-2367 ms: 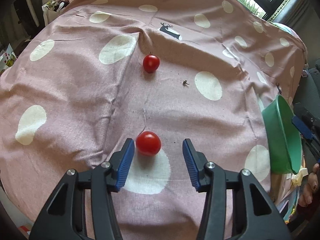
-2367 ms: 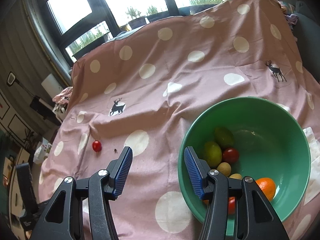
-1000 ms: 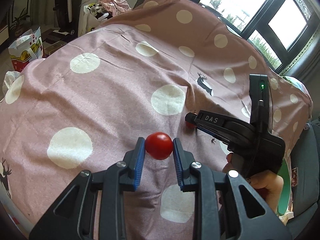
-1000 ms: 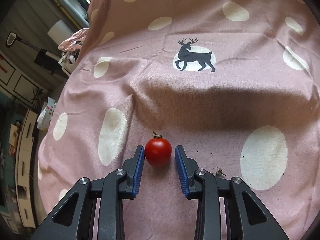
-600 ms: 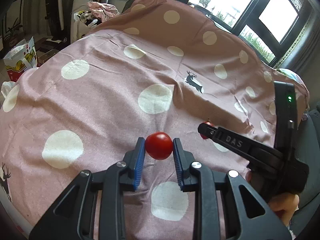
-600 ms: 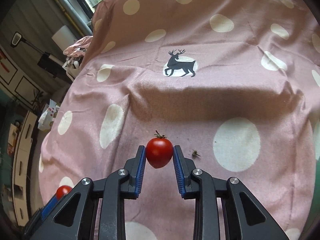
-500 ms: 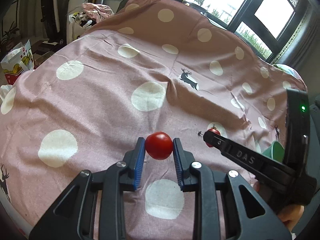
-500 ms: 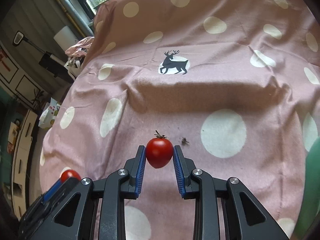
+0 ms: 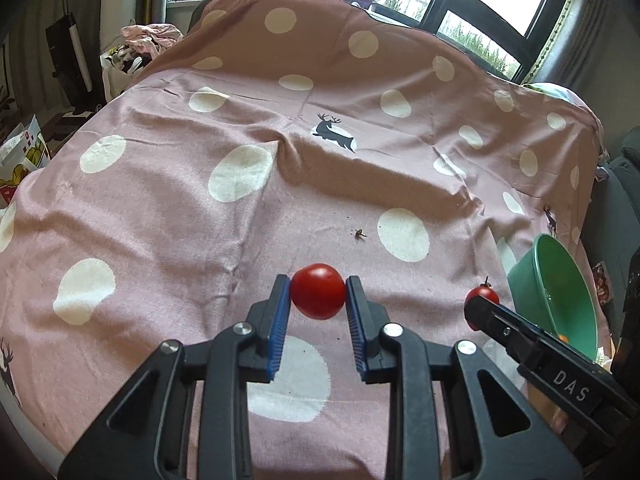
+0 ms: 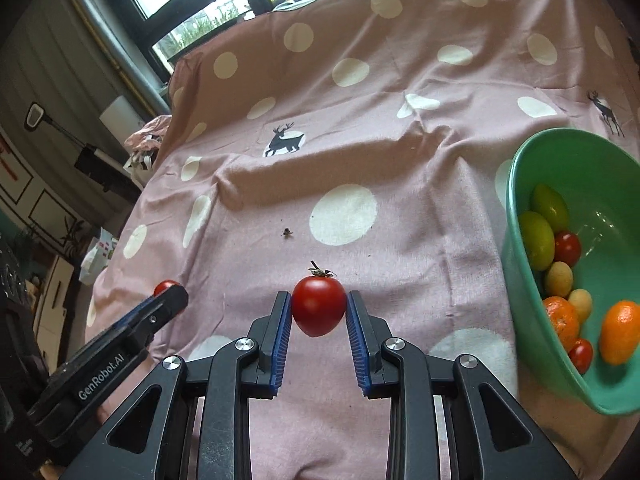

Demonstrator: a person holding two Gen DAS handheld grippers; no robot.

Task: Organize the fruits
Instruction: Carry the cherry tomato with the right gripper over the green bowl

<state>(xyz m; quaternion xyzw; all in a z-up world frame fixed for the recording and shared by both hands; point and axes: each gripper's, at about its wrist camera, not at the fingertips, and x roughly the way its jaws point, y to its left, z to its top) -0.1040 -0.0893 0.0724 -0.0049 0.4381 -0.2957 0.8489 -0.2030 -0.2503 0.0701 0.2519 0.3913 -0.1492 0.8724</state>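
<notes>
Each gripper holds a red tomato above the pink spotted cloth. My left gripper (image 9: pixel 317 298) is shut on a smooth red tomato (image 9: pixel 317 297). My right gripper (image 10: pixel 318 307) is shut on a red tomato (image 10: pixel 318 306) with a dry stem on top. In the left wrist view the right gripper (image 9: pixel 483 303) comes in from the lower right, its tomato (image 9: pixel 484 295) showing at its tip, close to the green bowl (image 9: pixel 568 276). In the right wrist view the left gripper (image 10: pixel 170 294) sits at the lower left with its tomato (image 10: pixel 164 286) partly hidden. The green bowl (image 10: pixel 516 184) is at the right.
The bowl holds two green fruits (image 10: pixel 538 236), oranges (image 10: pixel 620 330), small red tomatoes (image 10: pixel 568 246) and pale round fruits (image 10: pixel 559 278). A small dark speck (image 9: pixel 361 234) lies on the cloth. The cloth (image 9: pixel 168 208) is wrinkled, with a fold across its middle. Bags and clutter stand beyond its left edge.
Both grippers have carried their tomatoes to the right over the cloth. The right one closed on its tomato, lifted it off the cloth, and the green bowl has come into its view.
</notes>
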